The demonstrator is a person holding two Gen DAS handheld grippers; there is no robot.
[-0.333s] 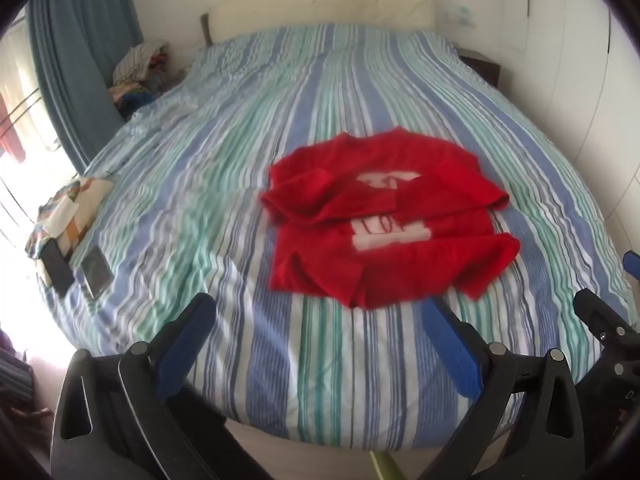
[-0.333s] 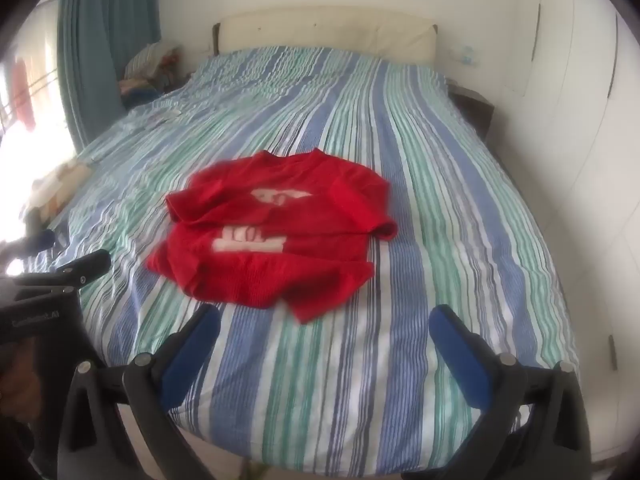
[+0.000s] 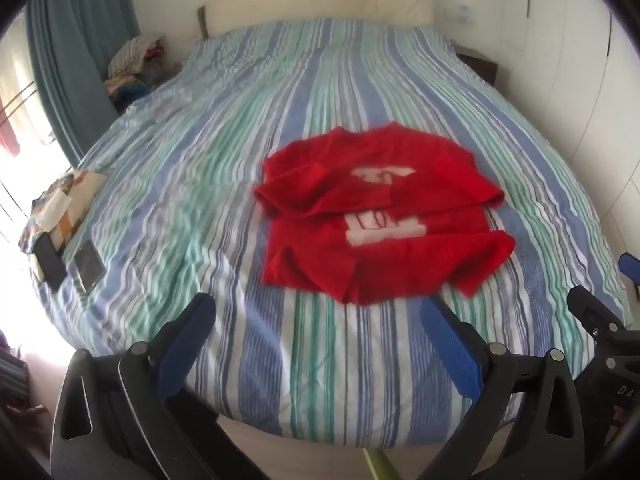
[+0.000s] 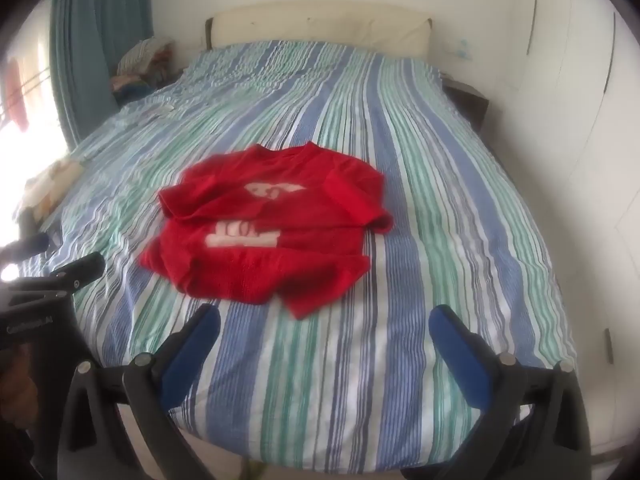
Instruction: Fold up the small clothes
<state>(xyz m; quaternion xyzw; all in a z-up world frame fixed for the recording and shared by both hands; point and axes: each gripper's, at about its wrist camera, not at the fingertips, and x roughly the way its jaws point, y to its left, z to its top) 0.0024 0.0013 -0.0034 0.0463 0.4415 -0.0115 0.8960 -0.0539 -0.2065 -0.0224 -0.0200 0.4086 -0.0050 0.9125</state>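
Observation:
A small red shirt with a white print lies crumpled on the striped bed, its sleeves folded over the front. It also shows in the right wrist view. My left gripper is open and empty, held above the bed's near edge, short of the shirt's hem. My right gripper is open and empty, also near the foot of the bed, below and right of the shirt. Each gripper shows at the edge of the other's view.
A folded patterned cloth and two dark phones lie at the bed's left edge. A pile of clothes sits by the blue curtain. White wardrobe doors stand at the right, a cream headboard at the back.
Both views have shifted only slightly; the shirt lies as before and both grippers stay open.

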